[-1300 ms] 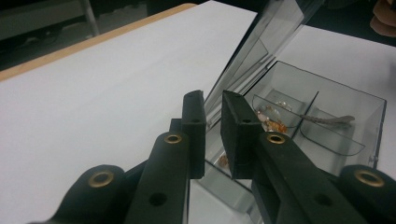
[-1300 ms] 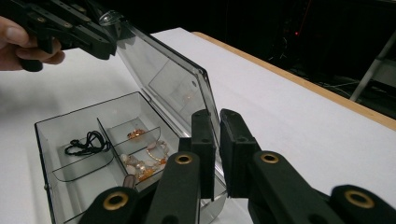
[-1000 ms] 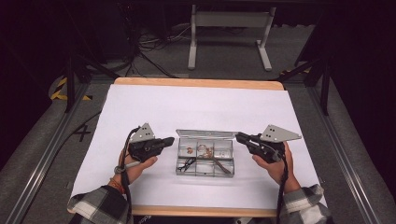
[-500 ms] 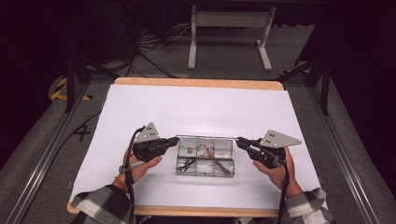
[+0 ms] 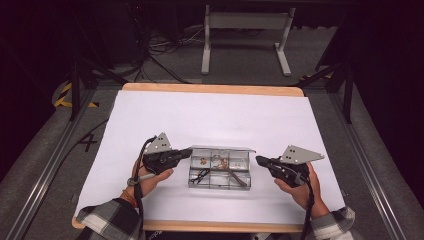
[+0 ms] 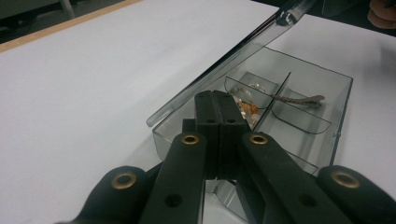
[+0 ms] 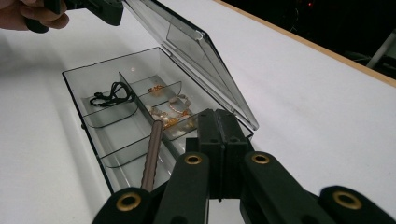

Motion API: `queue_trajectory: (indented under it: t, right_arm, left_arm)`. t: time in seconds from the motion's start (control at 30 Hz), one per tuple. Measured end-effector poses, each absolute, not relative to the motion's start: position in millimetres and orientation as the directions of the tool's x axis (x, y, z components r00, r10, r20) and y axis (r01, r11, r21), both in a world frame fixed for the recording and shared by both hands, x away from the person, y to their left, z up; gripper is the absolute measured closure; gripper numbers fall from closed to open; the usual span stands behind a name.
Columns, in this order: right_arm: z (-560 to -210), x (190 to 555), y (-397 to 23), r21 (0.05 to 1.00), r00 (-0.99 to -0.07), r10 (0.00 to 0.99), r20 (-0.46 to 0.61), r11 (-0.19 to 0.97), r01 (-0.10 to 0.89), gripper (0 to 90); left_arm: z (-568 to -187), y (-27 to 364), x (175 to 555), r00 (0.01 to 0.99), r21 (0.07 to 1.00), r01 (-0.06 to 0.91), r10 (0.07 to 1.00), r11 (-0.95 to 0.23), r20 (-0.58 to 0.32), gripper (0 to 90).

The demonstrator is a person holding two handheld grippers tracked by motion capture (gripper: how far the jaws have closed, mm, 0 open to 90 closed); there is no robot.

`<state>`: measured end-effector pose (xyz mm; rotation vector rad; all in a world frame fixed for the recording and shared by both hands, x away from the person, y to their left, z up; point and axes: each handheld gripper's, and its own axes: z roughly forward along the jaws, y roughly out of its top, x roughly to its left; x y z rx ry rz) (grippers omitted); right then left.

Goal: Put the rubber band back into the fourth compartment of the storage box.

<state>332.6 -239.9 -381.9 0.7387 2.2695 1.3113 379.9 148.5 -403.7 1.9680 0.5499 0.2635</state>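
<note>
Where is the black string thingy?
In the right gripper view, the black cord lies coiled in a far-left compartment of the clear box, left of the gold jewellery.

Both claws (image 5: 187, 152) (image 5: 260, 160) shut (facing inward)

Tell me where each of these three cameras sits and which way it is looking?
High view: above the person's side, looking forward and down on the table; forearms, hands, left gripper and right gripper show.
Left gripper view: rides that gripper, looking along its shut jaws into the clear box.
Right gripper view: rides that gripper, facing the box from the opposite end; the other hand shows.
All share the box and its raised lid.
</note>
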Motion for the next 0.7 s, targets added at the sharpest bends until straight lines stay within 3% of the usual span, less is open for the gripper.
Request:
queue_trajectory:
  t: [0.7]
  right_arm:
    - [-387.0, 334.2, -232.9, 0.889, -0.784, 0.62, -0.041, 0.38, 0.254, 90.0]
  left_arm:
    - [-402.0, 157.7, 364.8, 0.879, 0.883, 0.261, 0.474, -0.39, -0.05, 90.0]
